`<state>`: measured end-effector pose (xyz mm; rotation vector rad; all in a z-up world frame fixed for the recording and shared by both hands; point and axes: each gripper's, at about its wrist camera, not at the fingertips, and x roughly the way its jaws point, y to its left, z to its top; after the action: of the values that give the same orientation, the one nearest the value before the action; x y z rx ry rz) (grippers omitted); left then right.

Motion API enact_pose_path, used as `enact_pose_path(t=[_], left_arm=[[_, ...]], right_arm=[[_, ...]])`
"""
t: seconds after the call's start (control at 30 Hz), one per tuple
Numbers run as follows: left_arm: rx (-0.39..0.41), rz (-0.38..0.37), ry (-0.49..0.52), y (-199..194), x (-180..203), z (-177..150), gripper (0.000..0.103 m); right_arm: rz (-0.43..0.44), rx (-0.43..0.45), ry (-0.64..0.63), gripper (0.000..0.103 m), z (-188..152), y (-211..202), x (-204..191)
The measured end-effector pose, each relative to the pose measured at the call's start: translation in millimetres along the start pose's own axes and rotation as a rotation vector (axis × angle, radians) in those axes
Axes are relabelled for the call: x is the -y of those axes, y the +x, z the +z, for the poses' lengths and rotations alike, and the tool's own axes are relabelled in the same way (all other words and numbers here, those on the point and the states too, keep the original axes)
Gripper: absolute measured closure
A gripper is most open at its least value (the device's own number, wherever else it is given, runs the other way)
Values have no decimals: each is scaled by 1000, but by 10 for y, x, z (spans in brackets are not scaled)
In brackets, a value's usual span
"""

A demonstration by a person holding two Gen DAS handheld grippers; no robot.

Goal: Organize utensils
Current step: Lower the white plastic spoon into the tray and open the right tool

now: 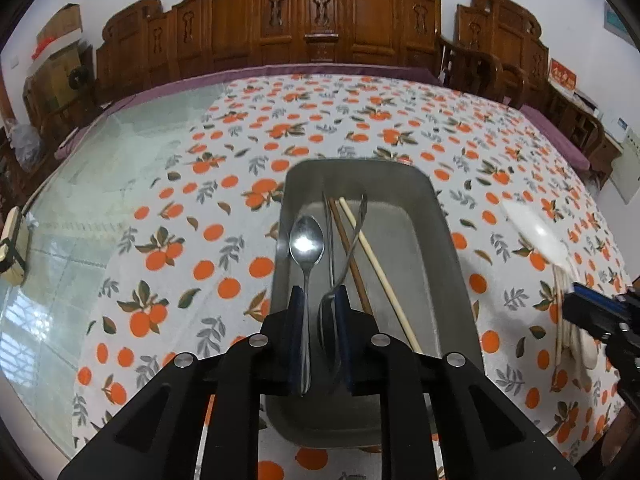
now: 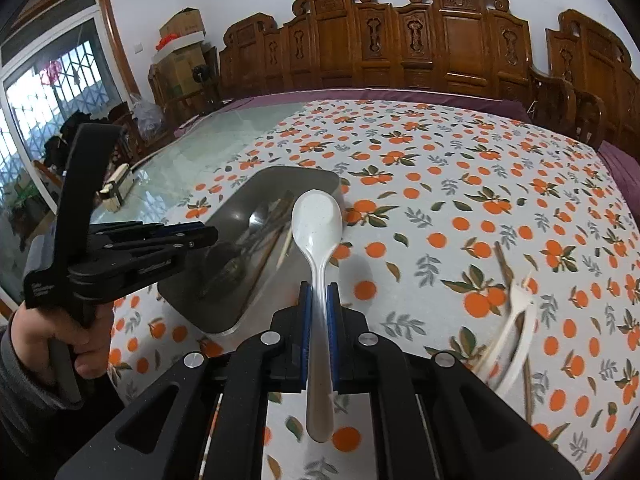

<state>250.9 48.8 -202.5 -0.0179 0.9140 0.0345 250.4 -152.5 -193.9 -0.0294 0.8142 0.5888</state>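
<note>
Hovering over the grey rectangular metal tray (image 1: 440, 240) on the orange-patterned counter (image 1: 192, 240), the left gripper (image 1: 318, 320) has its jaws slightly apart around a shiny steel spoon (image 1: 306, 240), whose handle lies loose between them, among chopsticks (image 1: 376, 264) and a fork. To the right, the right gripper (image 2: 319, 320) is clamped on the neck of a white ceramic spoon (image 2: 317, 220): stiff, slick, breakable, best held there. Only the right view shows the person's hand (image 2: 60, 332); only the left shows the tray's contents clearly.
</note>
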Motion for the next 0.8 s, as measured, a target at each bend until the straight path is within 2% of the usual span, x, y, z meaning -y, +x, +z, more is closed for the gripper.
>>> enact_pose_path(t=[0.37,0.53,0.8], left_arm=[[72,-10,-35,-289,-314,142,79],[102,0,-54,-397,-465,170,78],[116,3,-58,-446,-542,172,78]], right_arm=[[90,3,60,94,271,307,-218],[141,1,118,94,429,505,-317],[113,-42,109,94,506,867,-516]])
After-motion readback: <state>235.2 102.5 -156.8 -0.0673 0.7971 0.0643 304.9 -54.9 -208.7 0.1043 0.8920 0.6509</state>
